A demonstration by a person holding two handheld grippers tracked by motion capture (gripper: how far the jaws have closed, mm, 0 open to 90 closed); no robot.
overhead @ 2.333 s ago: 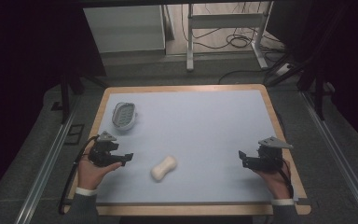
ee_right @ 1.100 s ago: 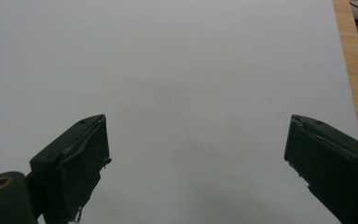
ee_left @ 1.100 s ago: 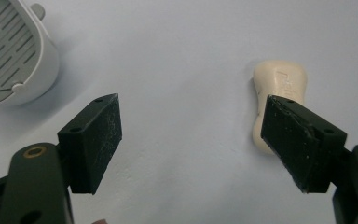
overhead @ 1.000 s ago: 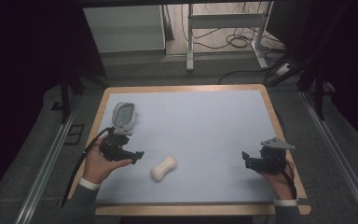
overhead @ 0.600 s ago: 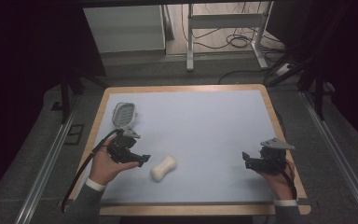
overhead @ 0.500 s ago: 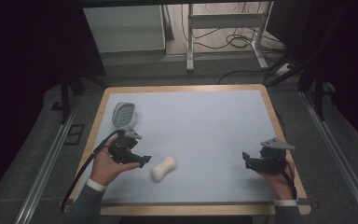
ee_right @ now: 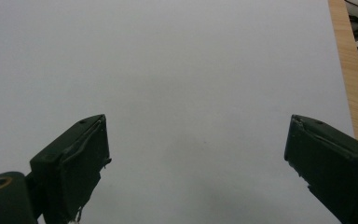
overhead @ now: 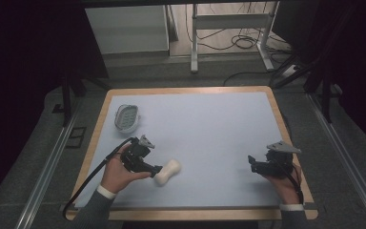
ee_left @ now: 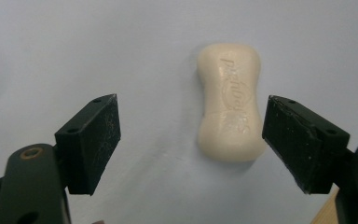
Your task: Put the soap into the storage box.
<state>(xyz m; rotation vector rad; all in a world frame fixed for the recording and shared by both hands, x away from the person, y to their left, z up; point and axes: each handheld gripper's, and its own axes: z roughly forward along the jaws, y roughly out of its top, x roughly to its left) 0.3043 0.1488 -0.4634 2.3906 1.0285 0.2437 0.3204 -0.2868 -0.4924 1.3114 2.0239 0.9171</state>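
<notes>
A cream soap bar [ee_left: 230, 105] is framed, untouched, by the wide-open left tool [ee_left: 191, 140] at lower left. The right tool [ee_right: 196, 168], jaws spread and empty, is held at lower right.

From my station the high view was dim at its edges, the floor almost black, while the surface [overhead: 209, 124] was evenly lit from above. Shadows were soft and faint. Both gripper views were slightly grainy, and I saw no glare.
</notes>
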